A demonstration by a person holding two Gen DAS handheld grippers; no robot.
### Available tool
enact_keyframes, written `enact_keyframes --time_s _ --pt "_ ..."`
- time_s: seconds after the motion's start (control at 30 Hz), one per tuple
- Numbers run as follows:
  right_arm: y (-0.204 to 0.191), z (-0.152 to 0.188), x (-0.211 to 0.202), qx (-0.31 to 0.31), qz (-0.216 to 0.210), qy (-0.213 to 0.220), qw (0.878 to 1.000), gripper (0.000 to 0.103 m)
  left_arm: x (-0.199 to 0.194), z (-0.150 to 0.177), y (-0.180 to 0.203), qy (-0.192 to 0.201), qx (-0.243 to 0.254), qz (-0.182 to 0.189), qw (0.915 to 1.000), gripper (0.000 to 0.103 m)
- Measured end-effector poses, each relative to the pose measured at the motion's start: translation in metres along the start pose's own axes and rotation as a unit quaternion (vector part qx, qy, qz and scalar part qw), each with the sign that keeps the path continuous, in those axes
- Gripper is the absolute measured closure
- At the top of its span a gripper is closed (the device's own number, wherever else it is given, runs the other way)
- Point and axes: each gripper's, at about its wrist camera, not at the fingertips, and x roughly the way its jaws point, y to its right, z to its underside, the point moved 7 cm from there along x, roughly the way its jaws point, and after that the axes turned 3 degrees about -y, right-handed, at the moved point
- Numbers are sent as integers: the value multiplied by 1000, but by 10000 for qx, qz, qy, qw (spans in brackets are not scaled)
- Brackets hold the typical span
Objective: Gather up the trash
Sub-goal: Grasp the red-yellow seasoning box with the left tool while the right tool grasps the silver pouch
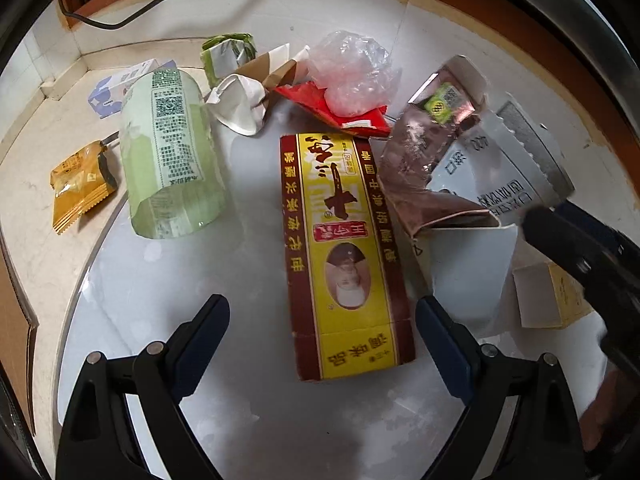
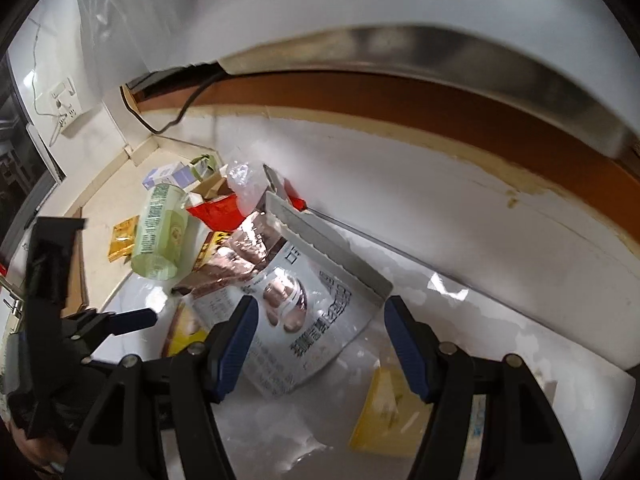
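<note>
The left gripper (image 1: 322, 320) hangs with its jaws spread wide, and the red-and-yellow carton (image 1: 344, 256) lies flat on the white table (image 1: 168, 280) between the 2 fingers, its near end reaching level with the fingertips. The right gripper (image 2: 320, 340) is likewise released, its fingers straddling the near part of the silver pouch (image 2: 304, 320) without touching it. Beyond lie the green label sleeve (image 1: 172, 152), the red wrapper (image 1: 340, 110) and the crumpled clear plastic (image 1: 352, 68).
</note>
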Motion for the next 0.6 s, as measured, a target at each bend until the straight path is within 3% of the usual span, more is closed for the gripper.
enact_keyframes --time_s 0.3,0.43,0.5,0.57,0.6 --pt "19 -11 26 40 216 -130 9997 37 7 -19 -8 -64 -341 86 9994 9" --pt "22 -13 30 60 126 -102 9999 37 20 -29 -17 -45 -488 20 9988 11" --pt "20 -15 31 33 41 -67 10000 43 24 -34 -17 -39 -513 -27 9987 13" --pt "16 -13 33 -22 -14 -91 10000 65 26 -38 -17 -3 -501 -96 9987 17" --pt "14 -12 35 -56 -32 -128 9999 70 29 -43 -20 11 -488 -139 9987 24"
